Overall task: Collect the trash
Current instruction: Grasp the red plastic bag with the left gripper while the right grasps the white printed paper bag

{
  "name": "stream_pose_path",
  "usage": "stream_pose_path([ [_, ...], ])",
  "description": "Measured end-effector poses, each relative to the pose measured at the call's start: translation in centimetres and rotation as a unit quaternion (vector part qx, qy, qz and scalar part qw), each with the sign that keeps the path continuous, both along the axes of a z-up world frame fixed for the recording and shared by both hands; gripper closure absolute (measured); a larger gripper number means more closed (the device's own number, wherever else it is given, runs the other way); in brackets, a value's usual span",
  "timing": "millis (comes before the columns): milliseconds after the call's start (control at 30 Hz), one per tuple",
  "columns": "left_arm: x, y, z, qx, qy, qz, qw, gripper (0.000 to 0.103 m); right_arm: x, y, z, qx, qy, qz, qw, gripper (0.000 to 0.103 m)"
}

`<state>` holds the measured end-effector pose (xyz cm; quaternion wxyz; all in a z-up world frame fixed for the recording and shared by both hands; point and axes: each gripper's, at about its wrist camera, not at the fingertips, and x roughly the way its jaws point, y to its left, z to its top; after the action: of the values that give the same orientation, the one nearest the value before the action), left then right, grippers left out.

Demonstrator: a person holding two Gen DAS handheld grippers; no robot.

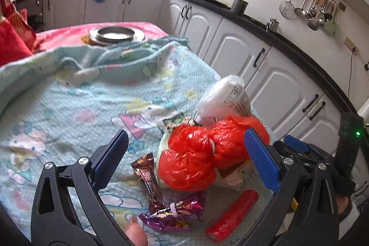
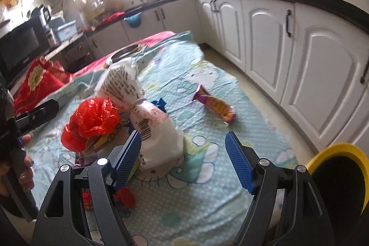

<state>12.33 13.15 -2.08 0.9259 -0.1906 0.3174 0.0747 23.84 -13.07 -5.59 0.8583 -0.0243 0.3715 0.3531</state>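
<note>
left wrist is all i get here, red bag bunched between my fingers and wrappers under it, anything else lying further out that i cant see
Observer: Yes. The right wrist view shows an orange and purple snack wrapper lying alone on the cloth, apart from the pile and nearer the white cabinets.
Operator: is there a bin near
Observer: A yellow-rimmed container shows at the right edge of that view, beside the right gripper.
Operator: right one holding anything
Observer: No. Its jaws stand open, with a white plastic bag just ahead by its left finger.
</note>
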Motion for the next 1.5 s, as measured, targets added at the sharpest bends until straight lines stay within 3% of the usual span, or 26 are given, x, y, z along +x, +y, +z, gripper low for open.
stream_pose_path([
  [267,0.7,0.3,-1.7,-0.038,0.014,-0.027,0.9988,0.011,0.6,3.6,-1.4,-0.035,0.009,0.051,0.998,0.03],
  [367,1.0,0.3,-2.2,-0.049,0.02,-0.039,0.9978,0.016,0.9,4.0,-1.8,-0.036,0.013,0.056,0.998,0.031],
  [467,1.0,0.0,-2.3,-0.052,0.019,-0.05,0.9972,0.02,1.3,4.2,-2.1,-0.03,0.031,0.06,0.997,0.043],
  [533,1.0,-0.1,-2.3,-0.053,0.019,-0.057,0.9968,0.035,1.5,4.3,-2.4,-0.027,0.044,0.066,0.996,0.051],
  [667,1.0,-0.2,-2.1,-0.057,0.02,-0.066,0.996,0.044,1.3,4.1,-2.6,-0.02,0.051,0.07,0.996,0.057],
  [933,0.8,-1.1,-1.7,-0.05,0.018,-0.086,0.9949,0.087,0.8,3.3,-2.7,0.004,0.067,0.062,0.996,0.064],
  [1033,0.6,-1.5,-1.2,-0.038,0.012,-0.089,0.9952,0.096,0.3,2.6,-2.7,0.011,0.066,0.051,0.996,0.065],
  [1300,-0.4,-1.9,-0.1,-0.024,-0.006,-0.082,0.9963,0.103,-0.8,-0.1,-2.2,0.036,0.058,0.015,0.998,0.066],
  [1500,-0.9,-2.2,1.4,-0.017,-0.025,-0.081,0.9962,0.103,-1.7,-2.5,-1.4,0.054,0.05,-0.008,0.997,0.066],
])
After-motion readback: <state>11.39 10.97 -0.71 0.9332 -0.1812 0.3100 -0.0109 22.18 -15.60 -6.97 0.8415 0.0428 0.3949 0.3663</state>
